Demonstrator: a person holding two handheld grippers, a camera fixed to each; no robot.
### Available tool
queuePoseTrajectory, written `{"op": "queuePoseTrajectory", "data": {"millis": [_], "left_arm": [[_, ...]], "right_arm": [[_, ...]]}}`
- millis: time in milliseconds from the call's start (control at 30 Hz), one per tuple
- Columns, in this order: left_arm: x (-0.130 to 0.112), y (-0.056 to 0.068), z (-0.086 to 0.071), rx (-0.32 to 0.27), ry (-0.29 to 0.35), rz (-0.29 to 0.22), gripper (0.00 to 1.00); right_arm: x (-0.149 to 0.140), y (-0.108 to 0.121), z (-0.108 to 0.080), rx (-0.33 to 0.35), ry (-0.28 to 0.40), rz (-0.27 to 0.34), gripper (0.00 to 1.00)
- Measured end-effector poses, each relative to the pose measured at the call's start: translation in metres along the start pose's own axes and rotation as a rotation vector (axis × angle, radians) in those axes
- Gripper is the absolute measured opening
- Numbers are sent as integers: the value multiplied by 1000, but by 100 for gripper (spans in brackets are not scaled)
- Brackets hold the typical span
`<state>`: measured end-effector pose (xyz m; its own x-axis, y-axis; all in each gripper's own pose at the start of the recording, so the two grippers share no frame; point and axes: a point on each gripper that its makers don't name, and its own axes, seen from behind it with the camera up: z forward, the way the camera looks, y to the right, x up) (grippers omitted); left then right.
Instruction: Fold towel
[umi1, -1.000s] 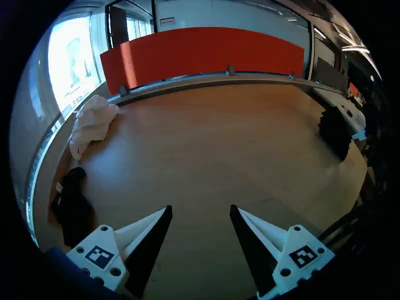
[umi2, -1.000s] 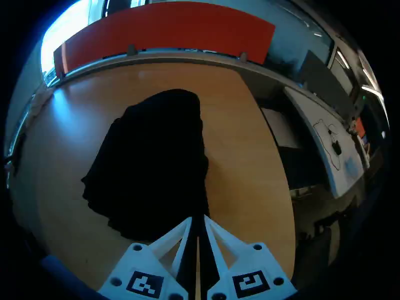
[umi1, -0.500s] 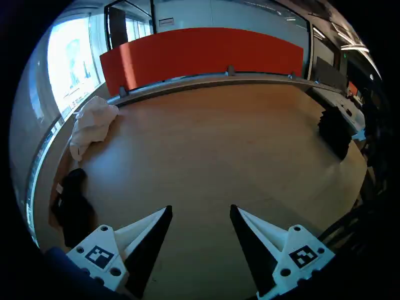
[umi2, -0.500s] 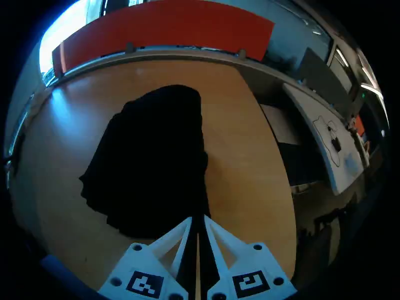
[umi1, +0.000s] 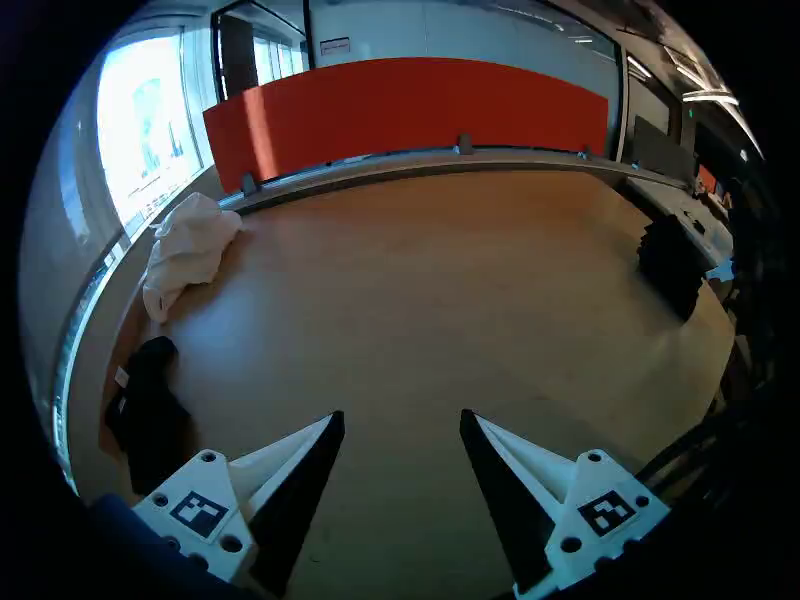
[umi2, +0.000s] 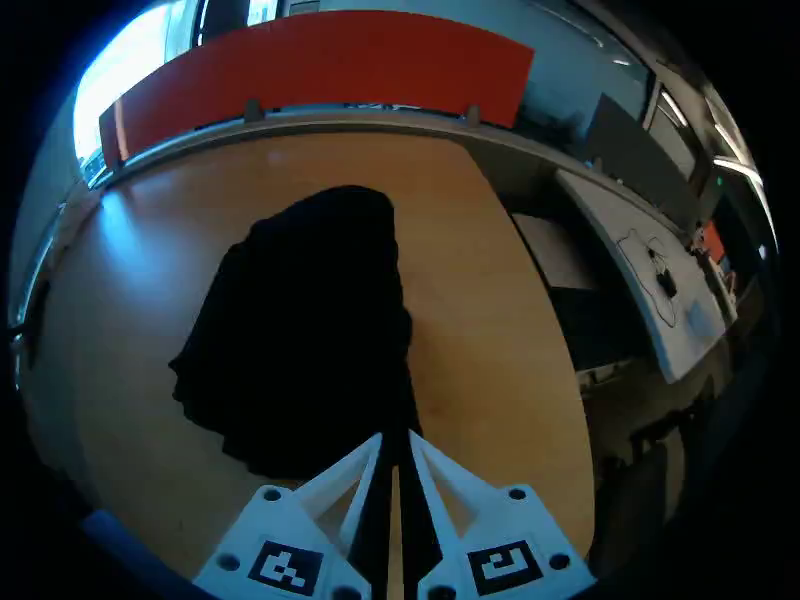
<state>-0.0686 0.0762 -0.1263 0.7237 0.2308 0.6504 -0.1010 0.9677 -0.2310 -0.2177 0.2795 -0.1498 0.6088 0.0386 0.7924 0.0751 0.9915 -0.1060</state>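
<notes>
Left gripper (umi1: 400, 415): wide open, fingers (umi1: 300, 470) well apart, nothing between them, just bare wooden table (umi1: 430, 300) under the gap.

Right gripper (umi2: 395, 437): closed down almost fully, fingers (umi2: 345, 490) left only a thin slit. The near edge of the black towel (umi2: 300, 330) ran into that slit, so it was clamped on the cloth.

The towel spread away from the tips over the middle of the table. It was rumpled, with a ragged outline on its left side and a narrower rounded end farthest from the gripper. It was too dark to read any folds, and I couldn't tell if it lay flat or was partly lifted.

In the left gripper view the same towel (umi1: 668, 265) showed as a dark lump near the table's right edge, well apart from the left gripper.

Same view, left side: a dark bundle (umi1: 145, 410) sat at the near-left edge of the table. A crumpled white cloth (umi1: 185, 250) lay farther along that edge, apart from the bundle.

At the back edge of the table was a grey rail (umi1: 430, 160) with a red partition (umi1: 400, 105) standing above it. A bright window (umi1: 140, 130) was to the left of that.

Right gripper view: a white desk (umi2: 640, 290) stood beyond the table's right edge, and the items on it were too small to make out.
</notes>
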Motion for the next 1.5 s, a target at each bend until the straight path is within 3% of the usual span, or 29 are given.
{"op": "queuePoseTrajectory", "data": {"millis": [233, 433, 533, 667, 867, 1033, 1167, 1500], "left_arm": [[0, 0, 1, -4, 2, -7, 85], [1, 1, 3, -9, 3, -4, 85], [1, 2, 4, -10, 5, -5, 85], [2, 1, 4, -11, 7, -10, 85], [5, -3, 3, -5, 19, -13, 85], [12, -5, 3, -3, 38, -22, 85], [18, -6, 5, -2, 57, -32, 85], [43, -5, 7, -4, 127, -50, 85]], "right_arm": [[4, 6, -16, -34, 34, -6, 28], [13, -3, -23, -13, 63, 2, 71], [17, -9, -24, 5, 70, 5, 83], [25, -15, -26, 8, 89, 2, 90], [45, -25, -31, 7, 144, 3, 93], [75, -48, -43, 46, 247, 18, 93], [97, -66, -52, 69, 321, 23, 99], [145, -120, -79, 126, 485, -4, 100]]}}
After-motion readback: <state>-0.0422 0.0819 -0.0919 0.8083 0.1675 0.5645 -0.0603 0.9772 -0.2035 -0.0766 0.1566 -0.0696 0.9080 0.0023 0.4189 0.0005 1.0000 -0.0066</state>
